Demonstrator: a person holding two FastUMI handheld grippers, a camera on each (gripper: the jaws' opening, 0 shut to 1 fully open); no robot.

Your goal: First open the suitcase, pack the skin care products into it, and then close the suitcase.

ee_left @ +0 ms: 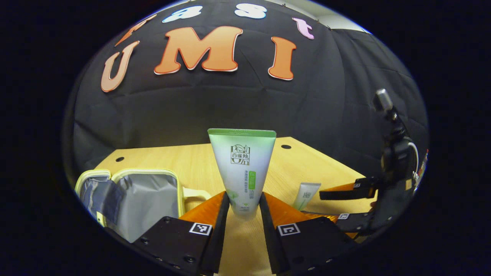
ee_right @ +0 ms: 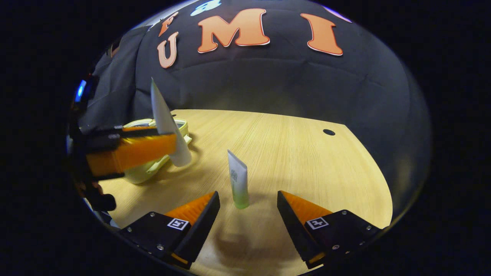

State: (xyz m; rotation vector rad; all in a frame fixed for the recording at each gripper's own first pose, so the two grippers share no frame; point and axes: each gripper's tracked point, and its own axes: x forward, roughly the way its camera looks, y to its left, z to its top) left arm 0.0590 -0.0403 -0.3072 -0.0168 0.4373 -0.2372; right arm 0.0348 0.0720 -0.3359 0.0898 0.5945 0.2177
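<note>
My left gripper (ee_left: pixel 244 207) is shut on a large white-and-green tube (ee_left: pixel 242 172), held upright, cap down, above the wooden table (ee_left: pixel 184 161). The small pale-yellow suitcase (ee_left: pixel 134 199) lies open at the lower left of the left gripper view, its grey lining showing. A second, smaller tube (ee_right: pixel 238 180) stands cap down on the table, just ahead of my right gripper (ee_right: pixel 248 201), whose fingers are open on either side of it. The right gripper view also shows the left gripper (ee_right: pixel 130 151) holding the large tube (ee_right: pixel 167 126) beside the suitcase (ee_right: pixel 153 168). The small tube (ee_left: pixel 306 195) and right gripper (ee_left: pixel 345 203) appear at the right of the left gripper view.
The table (ee_right: pixel 291 153) has round cable holes (ee_right: pixel 328 132) near its far edge. Black cloth walls close in behind and beside it. A hand (ee_right: pixel 101 197) holds the left gripper's handle at the far left of the right gripper view.
</note>
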